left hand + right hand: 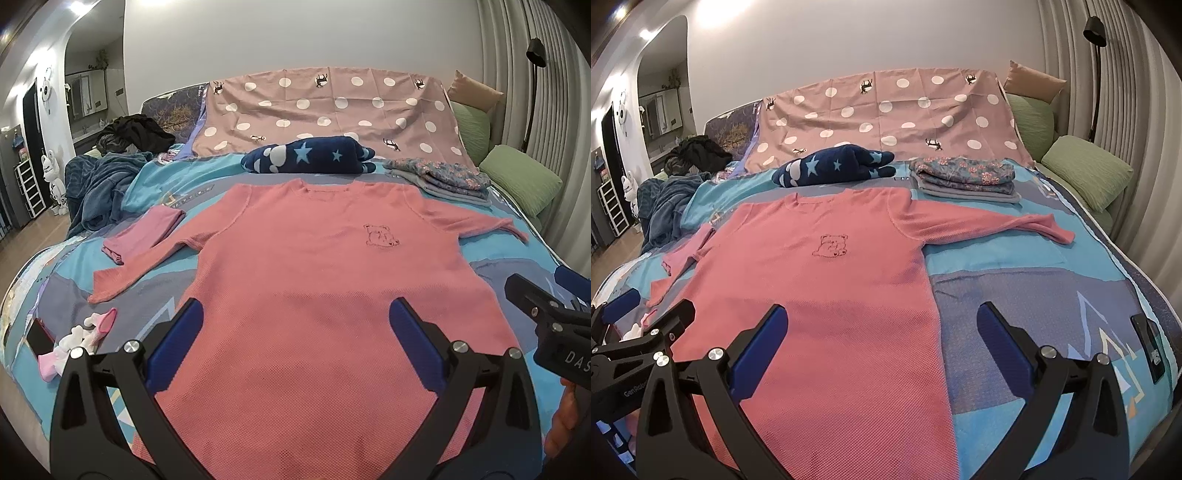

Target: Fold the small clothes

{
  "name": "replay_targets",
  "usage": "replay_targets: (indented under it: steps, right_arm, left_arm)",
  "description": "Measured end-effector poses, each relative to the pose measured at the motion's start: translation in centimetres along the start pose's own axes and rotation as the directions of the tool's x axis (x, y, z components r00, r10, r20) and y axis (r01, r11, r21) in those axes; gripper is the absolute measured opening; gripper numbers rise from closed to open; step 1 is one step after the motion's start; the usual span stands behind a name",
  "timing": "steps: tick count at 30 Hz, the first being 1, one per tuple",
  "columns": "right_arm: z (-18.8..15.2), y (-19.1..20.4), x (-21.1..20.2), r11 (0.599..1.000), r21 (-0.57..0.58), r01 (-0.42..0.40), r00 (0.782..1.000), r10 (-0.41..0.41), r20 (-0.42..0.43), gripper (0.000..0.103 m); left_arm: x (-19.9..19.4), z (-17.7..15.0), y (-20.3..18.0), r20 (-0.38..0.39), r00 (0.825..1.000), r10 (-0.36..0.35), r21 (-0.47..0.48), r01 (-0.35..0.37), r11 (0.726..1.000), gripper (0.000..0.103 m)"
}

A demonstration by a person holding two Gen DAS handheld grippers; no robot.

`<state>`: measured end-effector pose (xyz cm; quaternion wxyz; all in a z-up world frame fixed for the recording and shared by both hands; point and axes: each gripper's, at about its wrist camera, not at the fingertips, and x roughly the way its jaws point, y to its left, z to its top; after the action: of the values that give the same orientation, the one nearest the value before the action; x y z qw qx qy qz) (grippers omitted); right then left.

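A pink long-sleeved top [306,266] with a small bear outline on the chest lies flat, face up, on the bed, both sleeves spread out; it also shows in the right wrist view [812,288]. My left gripper [295,332] is open and empty, hovering over the top's lower body. My right gripper [882,339] is open and empty, straddling the top's right hem edge. Each gripper shows at the edge of the other's view.
A folded pink garment [144,229] and pink-white socks [81,339] lie to the left. A navy star blanket [306,155], a folded floral stack [964,177], green pillows [1086,170] and a dark heap [99,184] sit further back. A phone [1148,347] lies at right.
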<state>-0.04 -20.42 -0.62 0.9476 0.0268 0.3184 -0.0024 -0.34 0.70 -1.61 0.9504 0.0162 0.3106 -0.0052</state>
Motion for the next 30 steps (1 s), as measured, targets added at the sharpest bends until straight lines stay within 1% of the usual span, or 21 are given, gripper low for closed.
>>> replay_targets:
  steps: [2, 5, 30]
  right_arm:
    - [0.0, 0.1, 0.2, 1.0, -0.005, 0.008, 1.0, -0.008, -0.01, 0.102]
    - [0.0, 0.3, 0.4, 1.0, -0.007, -0.002, 1.0, 0.002, -0.022, 0.102]
    - [0.2, 1.4, 0.6, 1.0, -0.019, -0.006, 1.0, 0.005, -0.022, 0.102]
  left_arm:
    - [0.1, -0.1, 0.1, -0.002, 1.0, -0.003, 0.0, 0.003, 1.0, 0.101]
    - [0.2, -0.2, 0.2, -0.005, 1.0, -0.011, -0.003, 0.011, 1.0, 0.101]
    - [0.5, -0.7, 0.4, -0.014, 1.0, -0.025, -0.014, 0.025, 1.0, 0.101]
